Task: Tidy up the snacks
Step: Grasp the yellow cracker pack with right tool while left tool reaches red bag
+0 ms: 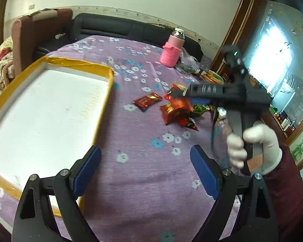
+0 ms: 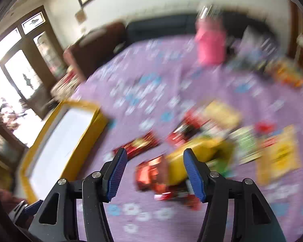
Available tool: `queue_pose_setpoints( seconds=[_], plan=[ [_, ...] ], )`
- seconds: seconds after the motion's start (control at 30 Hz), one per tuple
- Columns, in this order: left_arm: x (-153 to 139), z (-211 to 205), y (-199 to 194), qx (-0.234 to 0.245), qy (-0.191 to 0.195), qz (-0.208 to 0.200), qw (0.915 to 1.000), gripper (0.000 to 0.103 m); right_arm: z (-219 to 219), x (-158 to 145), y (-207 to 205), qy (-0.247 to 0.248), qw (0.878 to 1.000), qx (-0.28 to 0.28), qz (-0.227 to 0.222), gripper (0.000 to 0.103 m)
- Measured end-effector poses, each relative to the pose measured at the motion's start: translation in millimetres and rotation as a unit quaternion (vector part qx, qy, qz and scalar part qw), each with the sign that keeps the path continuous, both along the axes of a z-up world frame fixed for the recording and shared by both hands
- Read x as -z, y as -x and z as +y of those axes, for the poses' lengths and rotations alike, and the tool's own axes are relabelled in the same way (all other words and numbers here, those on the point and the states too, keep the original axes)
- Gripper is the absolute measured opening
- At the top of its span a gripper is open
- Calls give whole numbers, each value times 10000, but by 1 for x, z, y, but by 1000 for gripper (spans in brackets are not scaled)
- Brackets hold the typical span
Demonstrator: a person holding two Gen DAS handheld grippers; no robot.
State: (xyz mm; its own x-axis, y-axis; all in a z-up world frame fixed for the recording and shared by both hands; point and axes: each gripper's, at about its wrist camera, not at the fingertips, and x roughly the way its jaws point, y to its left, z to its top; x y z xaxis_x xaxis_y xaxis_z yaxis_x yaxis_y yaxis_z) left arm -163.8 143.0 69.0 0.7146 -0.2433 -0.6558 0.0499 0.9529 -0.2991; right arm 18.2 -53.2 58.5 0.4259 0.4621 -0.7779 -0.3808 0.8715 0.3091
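Observation:
Several red snack packets (image 1: 176,111) lie in a loose pile on the purple flowered cloth, one red packet (image 1: 147,100) apart to the left. A yellow-rimmed white tray (image 1: 109,80) lies at the left, empty. My left gripper (image 1: 145,161) is open and empty above the cloth beside the tray. My right gripper (image 1: 177,93) hovers over the pile in the left wrist view. In the blurred right wrist view, the right gripper (image 2: 154,167) is open above a red and yellow packet (image 2: 171,171); the tray (image 2: 86,139) lies at the left.
A pink-sleeved bottle (image 1: 172,50) stands at the back of the cloth, with bags and packets (image 1: 208,74) beside it. More yellow and green packets (image 2: 278,153) lie at the right. A dark sofa (image 1: 119,28) runs along the wall behind.

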Motion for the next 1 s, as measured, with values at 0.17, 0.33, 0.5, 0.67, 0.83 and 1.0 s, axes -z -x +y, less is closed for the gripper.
queue_pose_setpoints(
  seconds=[0.17, 0.33, 0.5, 0.67, 0.83, 1.0],
  plan=[
    [4, 0, 0, 169, 32, -53, 9998, 91, 4, -3, 38, -1095, 9850, -1222, 534, 58],
    [15, -21, -7, 486, -40, 109, 9988, 91, -52, -30, 65, -666, 9965, -148, -481, 83],
    [20, -32, -9, 510, -199, 170, 9984, 91, -58, 8, 57, 266, 9991, 144, -281, 81],
    [21, -30, -13, 380, -215, 194, 9989, 91, -53, 9, 48, -166, 9990, 267, -328, 80],
    [23, -30, -19, 347, -223, 247, 9988, 91, -40, 28, 24, -534, 9982, 203, -176, 69],
    [19, -25, -27, 317, -248, 192, 9990, 91, -29, 18, 50, -1693, 9749, -1392, 382, 62]
  ],
)
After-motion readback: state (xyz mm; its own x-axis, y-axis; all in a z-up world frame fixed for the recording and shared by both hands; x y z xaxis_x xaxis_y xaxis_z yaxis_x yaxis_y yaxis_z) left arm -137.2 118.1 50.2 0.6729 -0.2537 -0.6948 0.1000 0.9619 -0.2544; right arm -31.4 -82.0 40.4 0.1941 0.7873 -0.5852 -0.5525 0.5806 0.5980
